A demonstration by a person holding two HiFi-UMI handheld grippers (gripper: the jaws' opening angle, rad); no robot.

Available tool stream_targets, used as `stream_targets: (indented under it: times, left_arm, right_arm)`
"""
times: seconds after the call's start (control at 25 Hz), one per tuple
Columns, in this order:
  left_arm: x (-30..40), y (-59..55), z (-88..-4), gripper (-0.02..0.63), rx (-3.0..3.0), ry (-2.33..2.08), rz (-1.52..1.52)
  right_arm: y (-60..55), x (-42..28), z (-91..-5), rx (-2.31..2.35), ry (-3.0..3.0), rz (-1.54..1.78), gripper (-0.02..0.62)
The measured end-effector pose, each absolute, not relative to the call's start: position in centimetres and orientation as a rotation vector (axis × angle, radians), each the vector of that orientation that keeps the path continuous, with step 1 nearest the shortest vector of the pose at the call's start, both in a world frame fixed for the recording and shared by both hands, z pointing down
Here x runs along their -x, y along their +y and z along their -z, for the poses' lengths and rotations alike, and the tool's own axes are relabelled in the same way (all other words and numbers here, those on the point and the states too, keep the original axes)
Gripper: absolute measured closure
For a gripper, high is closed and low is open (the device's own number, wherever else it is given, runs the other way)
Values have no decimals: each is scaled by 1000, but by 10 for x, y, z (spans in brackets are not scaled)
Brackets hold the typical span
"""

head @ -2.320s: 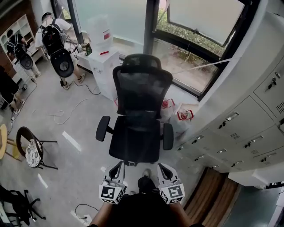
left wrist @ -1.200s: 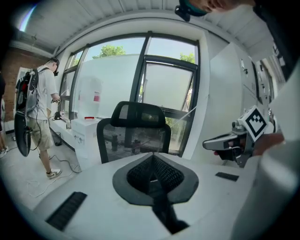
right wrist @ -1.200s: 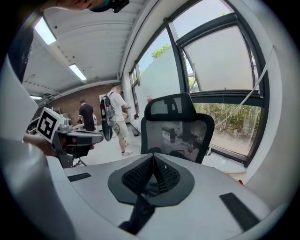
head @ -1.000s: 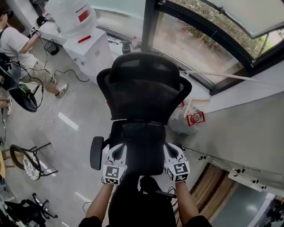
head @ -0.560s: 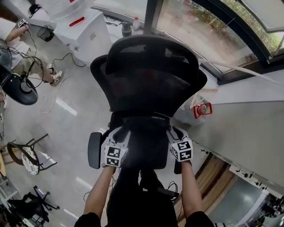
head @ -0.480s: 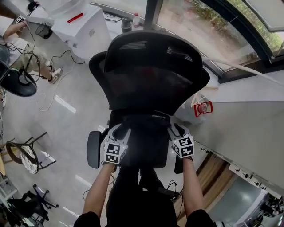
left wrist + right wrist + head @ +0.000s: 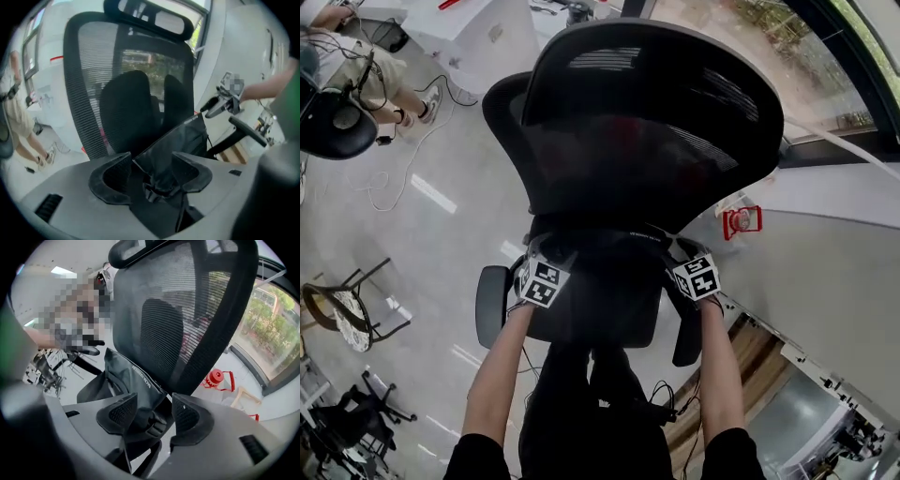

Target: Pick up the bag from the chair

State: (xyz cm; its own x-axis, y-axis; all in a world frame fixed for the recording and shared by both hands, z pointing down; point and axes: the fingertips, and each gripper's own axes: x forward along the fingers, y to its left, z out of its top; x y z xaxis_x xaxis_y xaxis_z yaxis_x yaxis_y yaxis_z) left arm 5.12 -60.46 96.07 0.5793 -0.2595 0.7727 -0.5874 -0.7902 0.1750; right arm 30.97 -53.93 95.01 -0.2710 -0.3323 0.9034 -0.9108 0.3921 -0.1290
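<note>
A black bag (image 7: 180, 140) stands on the seat of a black mesh office chair (image 7: 637, 122), leaning against the backrest. In the head view it is a dark shape (image 7: 600, 281) under the backrest's lower edge. My left gripper (image 7: 152, 168) is at the bag's left top corner, and its jaws have just been opening. The corner and a buckled strap lie between them, and the pads do not press. My right gripper (image 7: 152, 411) is at the other corner of the bag (image 7: 126, 376). Its jaws have also just been opening, and a strap buckle sits in the gap.
The chair's armrests (image 7: 490, 305) (image 7: 686, 337) flank both grippers (image 7: 546, 262) (image 7: 680, 255). A red-and-white object (image 7: 741, 220) lies on the floor by the window, right of the chair. A person (image 7: 347, 66) stands at the far left. A small chair (image 7: 337, 309) and cables are on the floor at left.
Both grippers have gone down and forward, from in front of the seat to the bag at the foot of the backrest. The chair fills more of the head view.
</note>
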Motion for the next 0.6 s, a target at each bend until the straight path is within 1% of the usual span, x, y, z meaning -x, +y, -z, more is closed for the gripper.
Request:
stream_targets:
  times: [0.12,0.32,0.56,0.6]
  left_arm:
    - [-58,-606,-970,354,-2537,-535,-1311]
    - [-72,-607,-991,337,-2617,-334,-1518]
    - [-74,-612,-998,327,-2652,-135,-1605]
    - [-74,-612,-998,327,-2654,-110,-1617]
  right_arm:
    - [-547,-310,-956,-1005,-1801,-796,383]
    - [-543,-308,-970,-851,-1769,-736,381]
    - [-543,-294,-980,-576,-1744,-681,377]
    - [-543,-292,-981,-544,-1742,-673,401]
